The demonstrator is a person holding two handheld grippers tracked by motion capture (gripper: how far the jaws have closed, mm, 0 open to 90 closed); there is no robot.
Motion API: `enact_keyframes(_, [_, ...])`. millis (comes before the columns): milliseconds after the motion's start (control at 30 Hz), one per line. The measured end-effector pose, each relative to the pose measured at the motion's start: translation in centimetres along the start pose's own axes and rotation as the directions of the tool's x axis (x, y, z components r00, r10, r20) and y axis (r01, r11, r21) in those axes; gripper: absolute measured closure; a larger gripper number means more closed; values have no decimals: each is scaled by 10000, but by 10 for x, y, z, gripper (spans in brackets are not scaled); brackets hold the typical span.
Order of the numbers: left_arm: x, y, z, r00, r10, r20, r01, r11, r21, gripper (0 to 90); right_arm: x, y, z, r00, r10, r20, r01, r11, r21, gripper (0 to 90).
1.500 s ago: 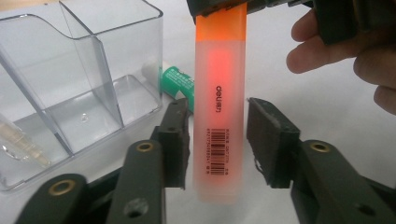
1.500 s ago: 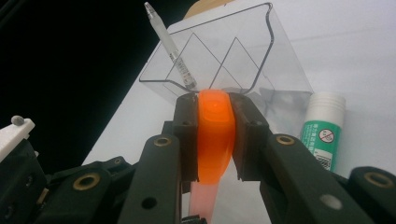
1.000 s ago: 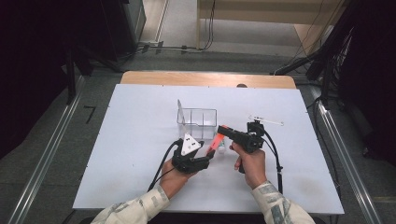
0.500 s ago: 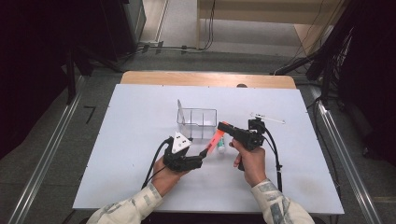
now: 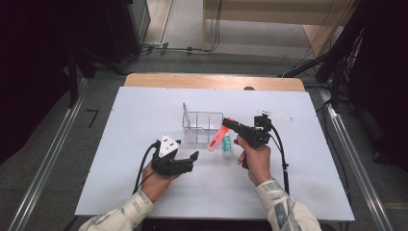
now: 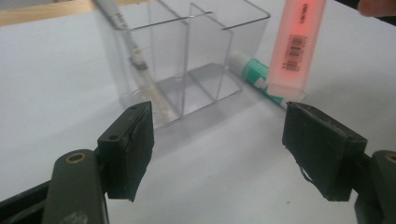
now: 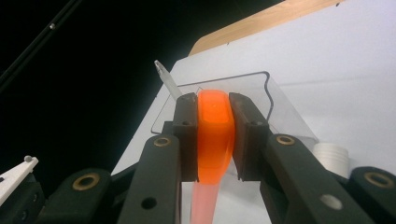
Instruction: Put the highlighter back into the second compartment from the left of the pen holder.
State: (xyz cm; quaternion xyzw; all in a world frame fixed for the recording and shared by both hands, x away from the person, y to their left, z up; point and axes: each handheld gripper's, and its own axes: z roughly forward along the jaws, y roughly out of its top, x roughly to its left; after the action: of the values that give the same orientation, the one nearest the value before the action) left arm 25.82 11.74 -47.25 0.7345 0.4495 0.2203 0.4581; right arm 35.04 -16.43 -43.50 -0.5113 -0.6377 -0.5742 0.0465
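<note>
Near the middle of the white surface [image 5: 120,144], toward its far edge, stands a clear divided organiser [image 5: 202,126] with a pen [image 6: 135,60] leaning in one compartment. The right claw [image 7: 214,135] is clamped on the orange cap end of a highlighter [image 5: 217,138], holding it tilted, its lower end just beside the organiser's right wall. A green-and-white tube [image 5: 226,143] lies on the surface next to that end. The left claw [image 5: 185,162] sits nearer the front edge, apart from the highlighter; its jaws have just been opening and stand wide with nothing between them.
</note>
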Motion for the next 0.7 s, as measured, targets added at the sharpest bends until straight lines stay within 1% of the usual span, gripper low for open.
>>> enact_keyframes(100, [9,-2,-2,9997,-90,-212,92,9999,91,253,2,3,4,10000,-39,-2,39,9999,-111,722])
enact_keyframes(333, [26,-5,-8,9968,-376,-702,380,9993,53,252,6,10,13,9999,-86,53,88,9995,-301,722])
enact_keyframes(400, [30,-6,-9,9959,-464,-780,471,9989,61,253,8,13,16,9999,-131,57,133,9992,-373,722])
enact_keyframes(500, [33,-7,-9,9948,-502,-887,512,9986,90,253,10,16,20,9998,-146,102,151,9988,-458,722])
enact_keyframes(567, [33,-7,-8,9945,-564,-880,572,9983,71,253,10,18,22,9999,-126,118,132,9986,-511,722])
enact_keyframes(700, [32,-7,-9,9951,-500,-851,506,9987,49,253,11,21,23,9999,-128,85,132,9985,-535,722])
